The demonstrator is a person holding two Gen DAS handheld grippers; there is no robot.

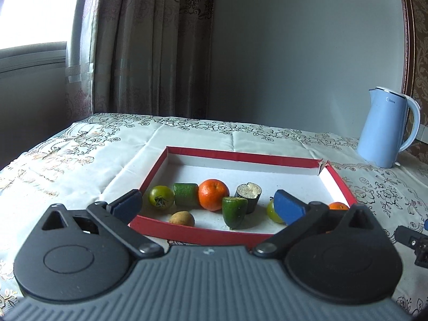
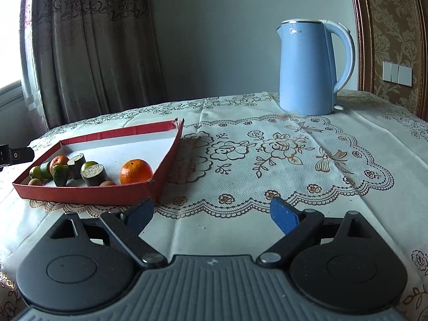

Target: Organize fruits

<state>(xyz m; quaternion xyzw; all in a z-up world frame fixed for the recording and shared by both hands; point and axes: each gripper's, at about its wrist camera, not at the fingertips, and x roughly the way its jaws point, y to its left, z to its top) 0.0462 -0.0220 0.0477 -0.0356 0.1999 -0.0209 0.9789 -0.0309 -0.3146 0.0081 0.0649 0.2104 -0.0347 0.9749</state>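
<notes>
Left gripper [image 1: 210, 204] up close, blue pads wide apart, nothing held. Just past the pads: red box [image 1: 198, 234] with low walls and a white floor, one far corner torn.

Inside the box, from left pad to right pad: green tomato [image 1: 161, 196]; green cucumber chunk [image 1: 186, 194] on its side; round orange [image 1: 213, 194] with bumpy skin; second green chunk [image 1: 234, 212] standing up; dark chunk [image 1: 248, 194] with a pale, grainy cut top. Small brown kiwi [image 1: 182, 218] nearest the front wall. Yellow-green fruit [image 1: 272, 211] half hidden behind the right pad. Another orange [image 1: 338, 206] peeking out beyond it.

Right gripper [image 2: 211, 215] also spread wide, gripping nothing. Same box far off to its left, well apart from the pads, with one orange [image 2: 136, 172] near the close corner.

Straight ahead of the right gripper: cream tablecloth [image 2: 267, 160] with lace flowers and wavy trim. Smooth blue kettle [image 2: 310, 67] with a curved handle at the far edge. Brown patterned curtain [image 2: 88, 48], gray wall [image 2: 214, 26], bright window [image 1: 32, 8] behind.
</notes>
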